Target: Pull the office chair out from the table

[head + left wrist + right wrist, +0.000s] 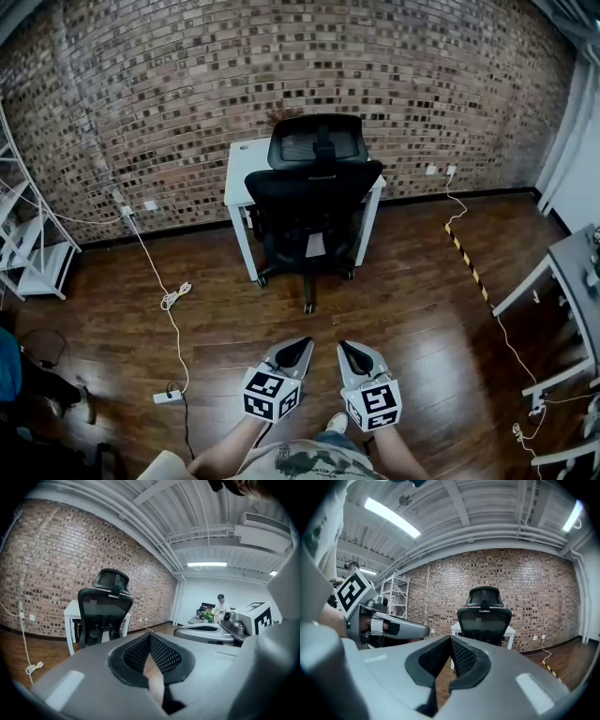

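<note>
We hold the left gripper [304,343] and right gripper [344,345] side by side at six o'clock, each with jaws pressed together on nothing. The office chair [313,192] stands at twelve o'clock, against the white table [241,167].

Black office chair [314,202] drawn up to a small white table [246,161]
It stands upright on its wheeled base, facing the table, with its mesh back and headrest on the far side from it.
</note>
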Tool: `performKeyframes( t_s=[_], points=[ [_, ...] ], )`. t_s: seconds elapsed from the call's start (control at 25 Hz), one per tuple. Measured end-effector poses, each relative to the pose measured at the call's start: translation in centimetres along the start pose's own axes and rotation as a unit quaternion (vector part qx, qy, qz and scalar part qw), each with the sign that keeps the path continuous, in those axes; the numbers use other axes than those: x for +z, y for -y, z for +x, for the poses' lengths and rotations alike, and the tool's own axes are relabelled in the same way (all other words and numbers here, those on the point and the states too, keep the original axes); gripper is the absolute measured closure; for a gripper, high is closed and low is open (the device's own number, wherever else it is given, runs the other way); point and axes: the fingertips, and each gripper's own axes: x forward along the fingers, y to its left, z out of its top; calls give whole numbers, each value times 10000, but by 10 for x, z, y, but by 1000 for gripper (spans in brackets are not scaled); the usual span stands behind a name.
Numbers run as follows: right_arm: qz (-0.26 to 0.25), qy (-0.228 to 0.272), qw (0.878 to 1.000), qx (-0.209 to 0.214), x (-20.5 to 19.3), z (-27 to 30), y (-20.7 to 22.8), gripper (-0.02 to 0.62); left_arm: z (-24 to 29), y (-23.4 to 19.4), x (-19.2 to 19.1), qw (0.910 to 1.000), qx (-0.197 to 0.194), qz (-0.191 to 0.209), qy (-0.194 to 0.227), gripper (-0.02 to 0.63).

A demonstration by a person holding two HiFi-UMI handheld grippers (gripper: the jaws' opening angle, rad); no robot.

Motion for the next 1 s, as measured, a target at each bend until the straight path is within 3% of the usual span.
performKeyframes(
  t_s=[0.24, 0.52, 0.72, 1.0],
  points=[
    [67, 87, 9995, 280, 9, 24, 70, 595, 69, 4, 21, 9996, 270, -36, 40, 594],
    [-33, 178, 9987, 482, 15, 48, 124, 595, 108, -15, 28, 9983, 564, -119, -6, 594],
    [-134, 293, 9980, 536, 25, 69, 160, 595, 133, -47, 50, 9969, 742, -92, 234, 594],
    [-418, 517, 9968, 441, 56, 127, 230, 595, 188, -114, 113, 9932, 845, 60, 795, 577]
  ],
)
